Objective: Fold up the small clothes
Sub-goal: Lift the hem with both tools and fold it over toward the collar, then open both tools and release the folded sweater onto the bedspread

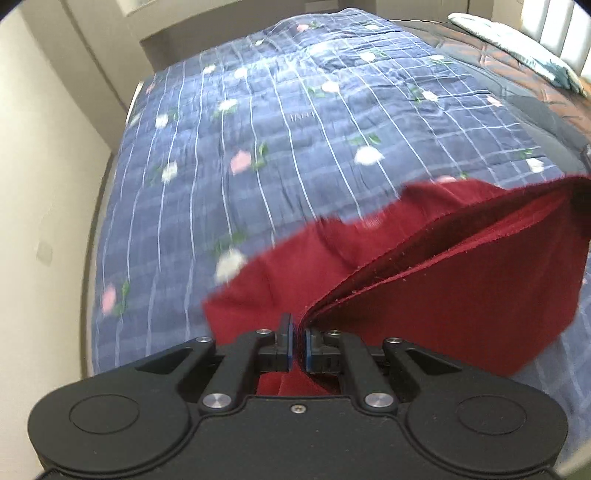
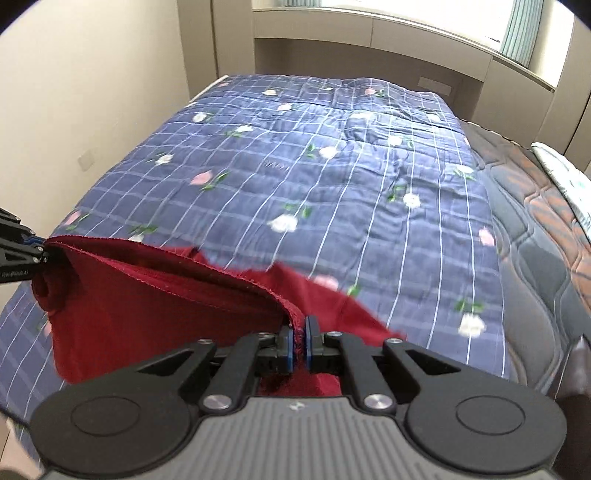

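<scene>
A dark red garment (image 1: pixel 443 288) hangs stretched between my two grippers above the bed. My left gripper (image 1: pixel 299 343) is shut on one end of its hemmed edge. My right gripper (image 2: pixel 300 343) is shut on the other end of the same edge (image 2: pixel 177 269). The edge runs doubled, two layers showing, from one gripper to the other. The rest of the red garment (image 2: pixel 147 325) droops below and partly rests on the bedspread. The left gripper (image 2: pixel 18 251) also shows at the left edge of the right wrist view, holding the cloth's corner.
A blue checked bedspread (image 2: pixel 332 177) with small flowers covers the bed. A dark quilted mattress (image 2: pixel 535 229) is bare on the right, with a pale pillow (image 2: pixel 565 177) on it. A cream wall (image 1: pixel 44 147) runs along the bed's left side. A window ledge (image 2: pixel 369 22) is beyond the bed.
</scene>
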